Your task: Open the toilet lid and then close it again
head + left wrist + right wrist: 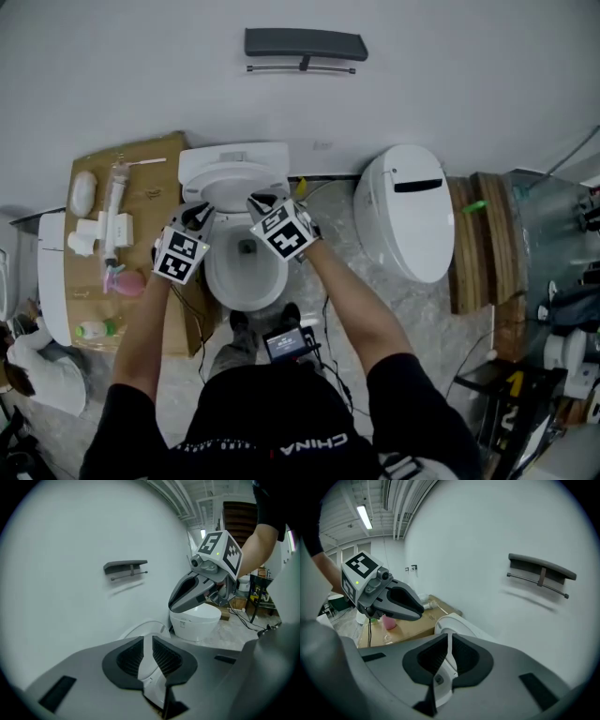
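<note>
while up, toilet lid [457, 623] in left gripper [148, 641] and right gripper [450, 639]

White ceramic toilet [246, 272] against pale wall [469, 75], white plastic lid [230, 187] upright at its back. Flat brown cardboard sheet [150, 187] left; rounded white second toilet [408, 216] right; dark flat shelf [305, 43] above.
</note>
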The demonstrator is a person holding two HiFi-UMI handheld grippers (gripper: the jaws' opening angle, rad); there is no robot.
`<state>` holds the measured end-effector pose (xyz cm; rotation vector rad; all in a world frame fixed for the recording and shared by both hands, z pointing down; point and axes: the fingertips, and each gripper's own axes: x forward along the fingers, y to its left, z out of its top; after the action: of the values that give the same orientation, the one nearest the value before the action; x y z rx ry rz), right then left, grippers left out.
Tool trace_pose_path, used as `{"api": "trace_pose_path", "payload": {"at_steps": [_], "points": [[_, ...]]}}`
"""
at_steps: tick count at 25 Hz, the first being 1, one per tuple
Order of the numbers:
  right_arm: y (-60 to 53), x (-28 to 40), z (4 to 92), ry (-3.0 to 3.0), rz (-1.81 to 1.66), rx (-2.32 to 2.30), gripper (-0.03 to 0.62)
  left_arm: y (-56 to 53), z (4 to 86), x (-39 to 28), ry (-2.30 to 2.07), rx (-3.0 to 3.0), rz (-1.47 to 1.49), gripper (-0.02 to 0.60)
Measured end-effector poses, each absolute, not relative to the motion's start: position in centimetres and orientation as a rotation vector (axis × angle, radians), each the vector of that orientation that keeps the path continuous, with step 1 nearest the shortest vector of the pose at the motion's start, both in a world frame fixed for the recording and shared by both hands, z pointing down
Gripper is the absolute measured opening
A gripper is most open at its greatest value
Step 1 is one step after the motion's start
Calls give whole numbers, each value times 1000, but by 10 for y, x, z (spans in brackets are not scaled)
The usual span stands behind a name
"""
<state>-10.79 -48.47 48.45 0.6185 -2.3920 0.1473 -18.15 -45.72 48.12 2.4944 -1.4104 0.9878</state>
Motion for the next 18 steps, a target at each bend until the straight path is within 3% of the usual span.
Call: {"api": "trace_pose_path", "payload": {"at_steps": [5, 8, 18], "points": [[-532, -126, 512, -2381, 105, 564, 30, -512, 508, -191, -1380, 2501, 1070, 115], [-555, -141, 525, -2377, 59, 510, 117, -545, 523, -198, -1372, 2520, 1121, 162], [-610, -161, 573, -2277, -83, 397, 138, -595, 571, -212, -1202, 2545, 1328, 170]]}}
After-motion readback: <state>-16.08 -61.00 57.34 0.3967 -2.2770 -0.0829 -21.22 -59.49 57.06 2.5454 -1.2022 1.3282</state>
